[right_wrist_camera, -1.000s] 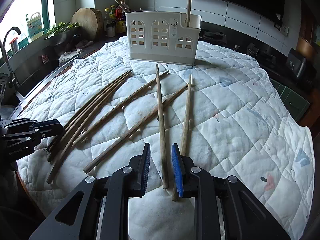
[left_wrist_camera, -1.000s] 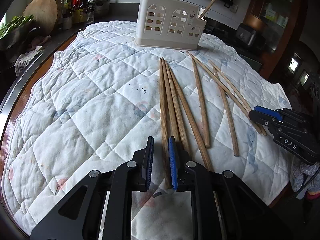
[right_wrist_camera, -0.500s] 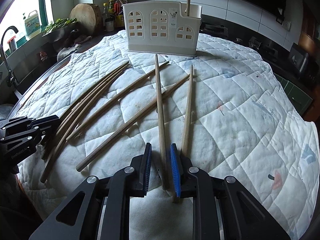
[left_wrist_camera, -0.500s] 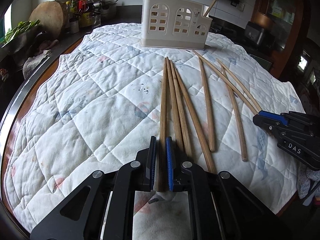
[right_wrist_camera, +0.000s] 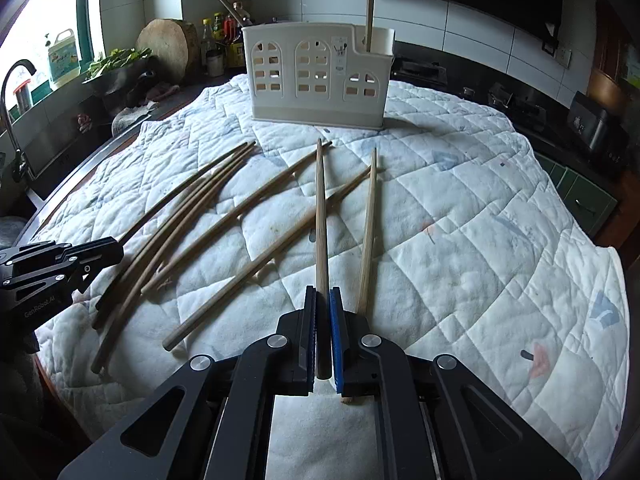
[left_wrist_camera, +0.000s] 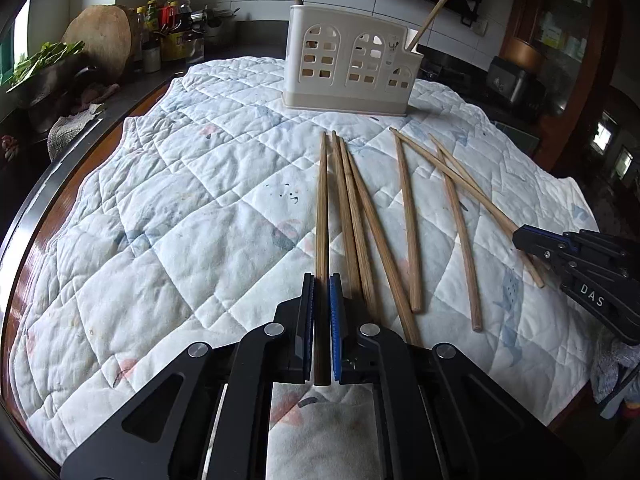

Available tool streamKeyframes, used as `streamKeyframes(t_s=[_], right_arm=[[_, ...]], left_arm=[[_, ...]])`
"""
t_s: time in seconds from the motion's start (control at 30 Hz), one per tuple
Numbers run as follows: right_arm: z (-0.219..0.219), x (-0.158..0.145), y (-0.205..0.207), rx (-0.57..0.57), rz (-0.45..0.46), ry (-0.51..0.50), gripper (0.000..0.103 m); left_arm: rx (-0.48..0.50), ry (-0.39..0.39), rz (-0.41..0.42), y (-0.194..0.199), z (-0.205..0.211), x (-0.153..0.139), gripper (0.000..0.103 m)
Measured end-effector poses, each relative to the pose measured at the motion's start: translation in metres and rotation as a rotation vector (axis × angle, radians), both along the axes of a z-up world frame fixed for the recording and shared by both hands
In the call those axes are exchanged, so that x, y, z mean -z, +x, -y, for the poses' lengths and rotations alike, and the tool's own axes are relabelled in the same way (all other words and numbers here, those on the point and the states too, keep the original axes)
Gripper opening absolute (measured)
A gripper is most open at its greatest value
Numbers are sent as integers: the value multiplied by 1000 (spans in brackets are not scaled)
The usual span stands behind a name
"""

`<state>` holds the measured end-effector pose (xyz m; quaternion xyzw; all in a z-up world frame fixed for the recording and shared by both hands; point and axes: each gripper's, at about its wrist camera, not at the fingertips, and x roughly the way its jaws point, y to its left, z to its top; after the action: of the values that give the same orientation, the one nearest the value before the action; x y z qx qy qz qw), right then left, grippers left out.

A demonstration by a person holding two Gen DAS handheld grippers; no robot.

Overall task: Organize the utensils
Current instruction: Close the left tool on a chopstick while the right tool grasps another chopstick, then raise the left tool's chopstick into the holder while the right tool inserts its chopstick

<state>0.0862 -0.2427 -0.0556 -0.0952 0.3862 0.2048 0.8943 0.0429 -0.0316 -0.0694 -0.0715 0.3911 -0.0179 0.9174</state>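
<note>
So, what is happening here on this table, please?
A person is tidying chopsticks with two handheld grippers. The left gripper is shut on one chopstick at the left of the pile; the right gripper is shut on another chopstick. Other loose chopsticks lie on the quilted cloth. The white holder at the back already has two chopsticks standing in it.

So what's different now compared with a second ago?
Both grippers closed. The left gripper now clamps the leftmost chopstick; the right gripper clamps the chopstick in front of it. The other chopsticks, the holder and the quilt stayed put.
</note>
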Motion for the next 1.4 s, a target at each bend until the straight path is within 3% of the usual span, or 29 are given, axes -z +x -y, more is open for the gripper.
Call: streamKeyframes(t_s=[0.43, 1.1, 1.4], right_arm=[[-3, -95, -2, -34, 183, 97, 7], [1, -203, 78, 2, 277, 62, 7], [-3, -224, 120, 32, 303, 20, 7]], left_arm=[[24, -30, 165, -5, -17, -60, 6], [126, -44, 276, 70, -28, -154, 6], [98, -60, 409, 99, -39, -213, 6]])
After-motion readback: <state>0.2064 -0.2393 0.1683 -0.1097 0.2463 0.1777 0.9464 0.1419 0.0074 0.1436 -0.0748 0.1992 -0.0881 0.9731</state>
